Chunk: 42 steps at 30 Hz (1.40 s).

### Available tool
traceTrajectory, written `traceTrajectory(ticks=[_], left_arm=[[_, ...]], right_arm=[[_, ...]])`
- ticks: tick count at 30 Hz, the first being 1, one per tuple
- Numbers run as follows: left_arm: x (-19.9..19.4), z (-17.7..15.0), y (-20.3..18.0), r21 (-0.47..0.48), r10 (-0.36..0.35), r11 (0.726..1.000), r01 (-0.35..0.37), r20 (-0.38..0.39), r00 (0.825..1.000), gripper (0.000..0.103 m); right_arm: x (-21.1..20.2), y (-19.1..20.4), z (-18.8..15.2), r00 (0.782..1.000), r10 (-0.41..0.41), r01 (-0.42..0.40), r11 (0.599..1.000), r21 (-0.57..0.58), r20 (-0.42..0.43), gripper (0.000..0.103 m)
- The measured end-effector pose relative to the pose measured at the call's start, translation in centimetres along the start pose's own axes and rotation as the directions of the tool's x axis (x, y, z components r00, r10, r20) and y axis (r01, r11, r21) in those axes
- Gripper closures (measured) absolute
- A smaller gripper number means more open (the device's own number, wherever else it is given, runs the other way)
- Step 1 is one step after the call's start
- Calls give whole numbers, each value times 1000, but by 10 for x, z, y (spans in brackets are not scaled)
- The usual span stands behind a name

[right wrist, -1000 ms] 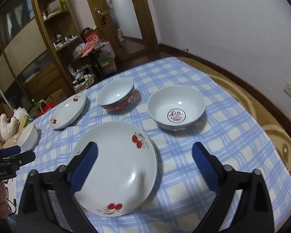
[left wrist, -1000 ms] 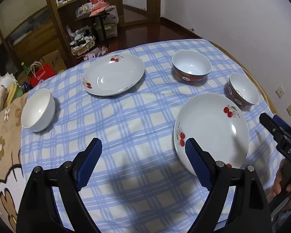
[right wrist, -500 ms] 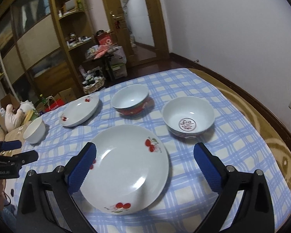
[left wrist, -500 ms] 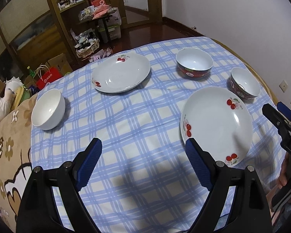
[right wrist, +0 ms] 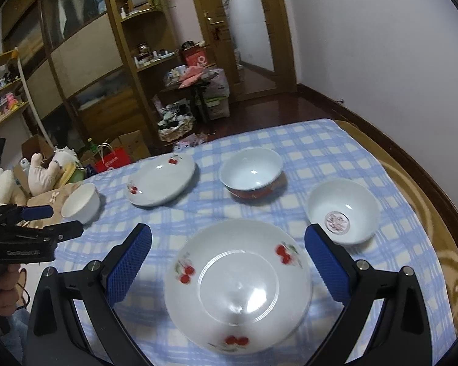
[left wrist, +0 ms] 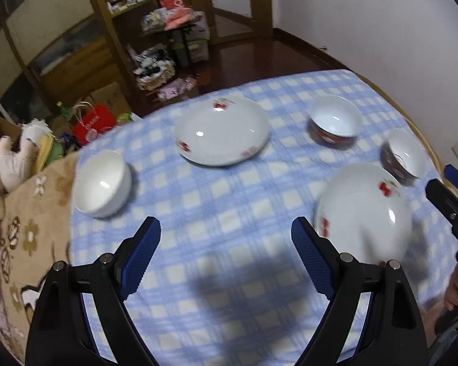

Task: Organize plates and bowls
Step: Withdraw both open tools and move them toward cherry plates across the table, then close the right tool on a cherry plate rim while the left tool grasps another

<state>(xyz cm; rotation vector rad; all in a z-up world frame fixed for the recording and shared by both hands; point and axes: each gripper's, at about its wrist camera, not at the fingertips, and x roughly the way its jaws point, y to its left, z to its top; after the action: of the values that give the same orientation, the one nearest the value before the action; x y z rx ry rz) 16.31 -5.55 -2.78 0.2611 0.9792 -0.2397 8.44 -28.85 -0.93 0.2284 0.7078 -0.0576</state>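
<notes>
On the blue checked tablecloth [left wrist: 244,189] lie two white cherry plates: the far plate [left wrist: 223,134] [right wrist: 161,180] and the near plate [left wrist: 363,213] [right wrist: 238,283]. A plain white bowl [left wrist: 102,183] [right wrist: 81,202] stands at the left. A red-sided bowl [left wrist: 336,123] [right wrist: 252,172] and a bowl with a red emblem inside [left wrist: 404,154] [right wrist: 342,215] stand at the right. My left gripper [left wrist: 226,228] [right wrist: 65,221] hangs open over bare cloth. My right gripper [right wrist: 229,231] [left wrist: 450,184] is open above the near plate, touching nothing.
Beyond the table's far edge are wooden shelves [right wrist: 131,61], a red bag [left wrist: 91,125], plush toys [right wrist: 42,170] and floor clutter. A white wall [left wrist: 381,30] runs along the right. A brown floral cover [left wrist: 24,238] shows at the table's left side.
Both grippers have risen and tilted up, still open. The dishes look smaller and lower in both views, and more of the room shows. No dish has moved.
</notes>
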Motion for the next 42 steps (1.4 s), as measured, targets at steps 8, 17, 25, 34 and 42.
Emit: traceTrajectory(ticks=[8, 17, 25, 34, 42], left_arm=[[14, 48, 39, -15, 7, 1000, -7, 25, 1000, 17], [55, 99, 92, -114, 48, 993, -42, 49, 998, 17], [117, 120, 135, -215, 44, 975, -49, -31, 999, 17], [161, 119, 138, -208, 25, 977, -41, -80, 997, 17], [187, 117, 135, -235, -7, 972, -21, -114, 993, 17]], right_arm=[[37, 30, 50, 1000, 16, -17, 998, -56, -1, 0], [103, 56, 109, 997, 57, -61, 995, -81, -58, 0], [178, 69, 132, 982, 81, -97, 992, -85, -171, 3], [236, 86, 122, 960, 47, -93, 983, -156, -275, 4], [269, 86, 121, 941, 32, -92, 982, -164, -336, 13]])
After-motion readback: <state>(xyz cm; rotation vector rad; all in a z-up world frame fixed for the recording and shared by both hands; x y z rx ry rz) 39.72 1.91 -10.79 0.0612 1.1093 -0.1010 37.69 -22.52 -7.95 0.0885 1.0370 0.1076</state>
